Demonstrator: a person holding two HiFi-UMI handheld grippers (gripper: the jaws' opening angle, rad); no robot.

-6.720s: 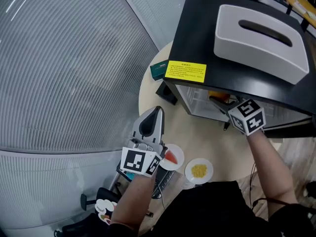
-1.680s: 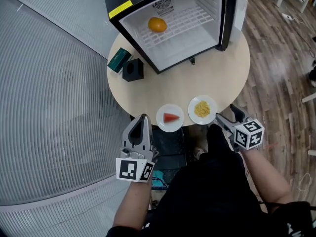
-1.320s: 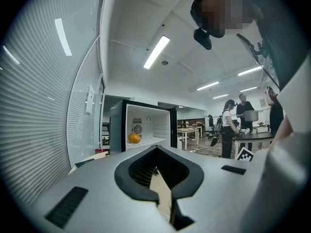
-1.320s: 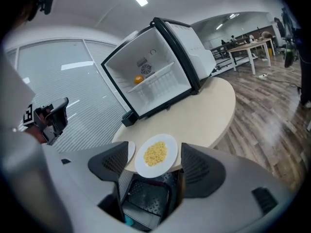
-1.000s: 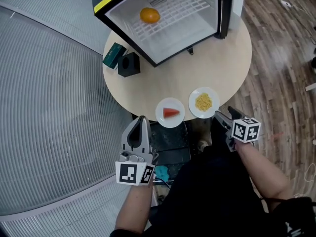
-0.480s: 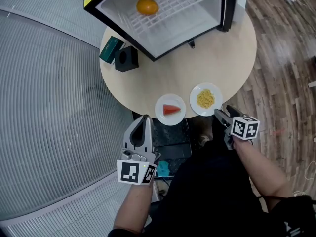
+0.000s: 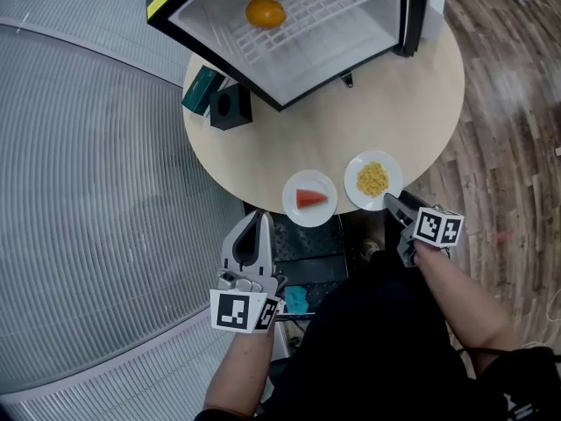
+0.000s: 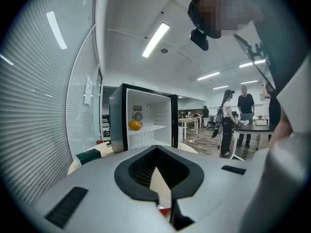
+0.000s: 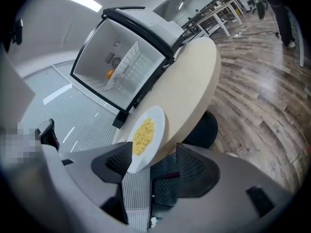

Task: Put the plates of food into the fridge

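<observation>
At the near edge of the round table (image 7: pixel 368 112), the head view shows both plates still out of the fridge (image 7: pixel 333 38). The plate of yellow food (image 7: pixel 352 182) is on the right and the plate with a red wedge (image 7: pixel 294 209) just beside it on the left. I have the right gripper (image 7: pixel 392 202) at the yellow plate's near rim, and the left gripper (image 7: pixel 254 222) hangs below the table edge, touching nothing. The fridge door (image 7: pixel 419 11) stands wide open. An orange (image 7: pixel 265 12) sits at the back left of the wire shelf, leaving most of it free. A green box (image 7: pixel 202 89) and a black block (image 7: pixel 231 108) sit at the table's left edge, off my route.

In the left gripper view, that gripper's jaws are together with nothing between them. People stand at a desk in the background.

In the right gripper view, the jaws are apart and have just been closing. The plate's rim (image 9: pixel 156 118) lies between them, close to one pad (image 9: pixel 116 161), but I don't judge it pinched yet. So I am at the first pickup. Next I need to close firmly on the rim, lift the plate level so nothing spills, and carry it over the bare tabletop onto the shelf beside the orange.
</observation>
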